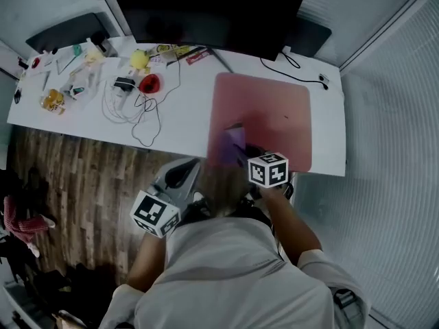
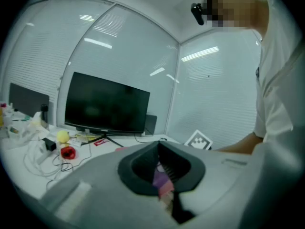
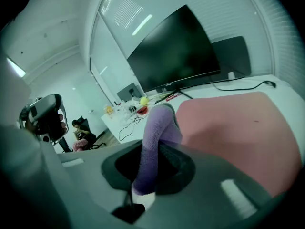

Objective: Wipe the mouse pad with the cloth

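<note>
A pink mouse pad (image 1: pixel 274 112) lies on the right part of the white desk (image 1: pixel 178 125). My right gripper (image 1: pixel 241 151) is at the pad's front left corner, shut on a purple cloth (image 1: pixel 232 142) that rests on the pad's edge. In the right gripper view the cloth (image 3: pixel 155 142) rises out of the jaws of that gripper (image 3: pixel 164 113), with the pad (image 3: pixel 238 128) spreading to the right. My left gripper (image 1: pixel 185 172) hangs off the desk's front edge over the floor; its jaws (image 2: pixel 158 144) meet at the tip with nothing between them.
A dark monitor (image 1: pixel 206 12) stands at the back of the desk. White and black cables (image 1: pixel 134 108), a red object (image 1: pixel 149 83), a yellow ball (image 1: pixel 139 59) and small clutter (image 1: pixel 62 84) cover the left half. A black cable (image 1: pixel 295 70) runs behind the pad.
</note>
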A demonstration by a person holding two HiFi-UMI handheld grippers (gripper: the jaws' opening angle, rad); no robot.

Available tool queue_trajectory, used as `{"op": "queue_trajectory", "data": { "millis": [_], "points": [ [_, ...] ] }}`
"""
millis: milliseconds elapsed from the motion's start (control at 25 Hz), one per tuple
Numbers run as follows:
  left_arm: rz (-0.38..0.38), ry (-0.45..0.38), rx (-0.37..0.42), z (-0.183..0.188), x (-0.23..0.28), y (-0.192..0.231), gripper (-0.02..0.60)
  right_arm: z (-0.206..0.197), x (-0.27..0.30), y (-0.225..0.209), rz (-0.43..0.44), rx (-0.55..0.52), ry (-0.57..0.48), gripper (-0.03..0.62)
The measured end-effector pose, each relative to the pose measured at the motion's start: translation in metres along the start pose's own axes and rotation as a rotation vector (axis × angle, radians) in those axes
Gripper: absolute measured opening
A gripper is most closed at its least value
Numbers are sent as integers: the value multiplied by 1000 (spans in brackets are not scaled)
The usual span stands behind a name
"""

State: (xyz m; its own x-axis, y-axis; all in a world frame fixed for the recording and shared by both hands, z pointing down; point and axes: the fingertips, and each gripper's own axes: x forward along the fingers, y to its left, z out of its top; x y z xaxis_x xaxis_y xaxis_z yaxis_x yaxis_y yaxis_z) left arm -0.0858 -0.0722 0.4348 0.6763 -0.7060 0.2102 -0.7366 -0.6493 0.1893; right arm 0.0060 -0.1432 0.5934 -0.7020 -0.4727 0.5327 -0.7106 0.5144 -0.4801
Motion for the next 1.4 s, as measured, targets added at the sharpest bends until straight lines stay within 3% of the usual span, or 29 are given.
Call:
{"op": "queue_trajectory", "data": {
  "millis": [240, 400, 640, 880, 1400],
  "points": [
    [93, 18, -30, -20, -75, 51, 2, -23, 94, 77, 91, -23, 69, 49],
    [98, 20, -47, -29, -94, 67, 2, -41, 124, 79, 36, -22, 123, 49],
    [7, 26, -38, -27, -67, 64, 2, -58, 109, 31, -125, 27, 146, 49],
    [-87, 35, -18, -20, -16, 36, 2, -70, 59, -23, -201, 111, 126, 49],
    [-225, 43, -26, -18, 108, -80, 2, -99, -101, -175, -387, 216, 93, 49]
  ]
}}
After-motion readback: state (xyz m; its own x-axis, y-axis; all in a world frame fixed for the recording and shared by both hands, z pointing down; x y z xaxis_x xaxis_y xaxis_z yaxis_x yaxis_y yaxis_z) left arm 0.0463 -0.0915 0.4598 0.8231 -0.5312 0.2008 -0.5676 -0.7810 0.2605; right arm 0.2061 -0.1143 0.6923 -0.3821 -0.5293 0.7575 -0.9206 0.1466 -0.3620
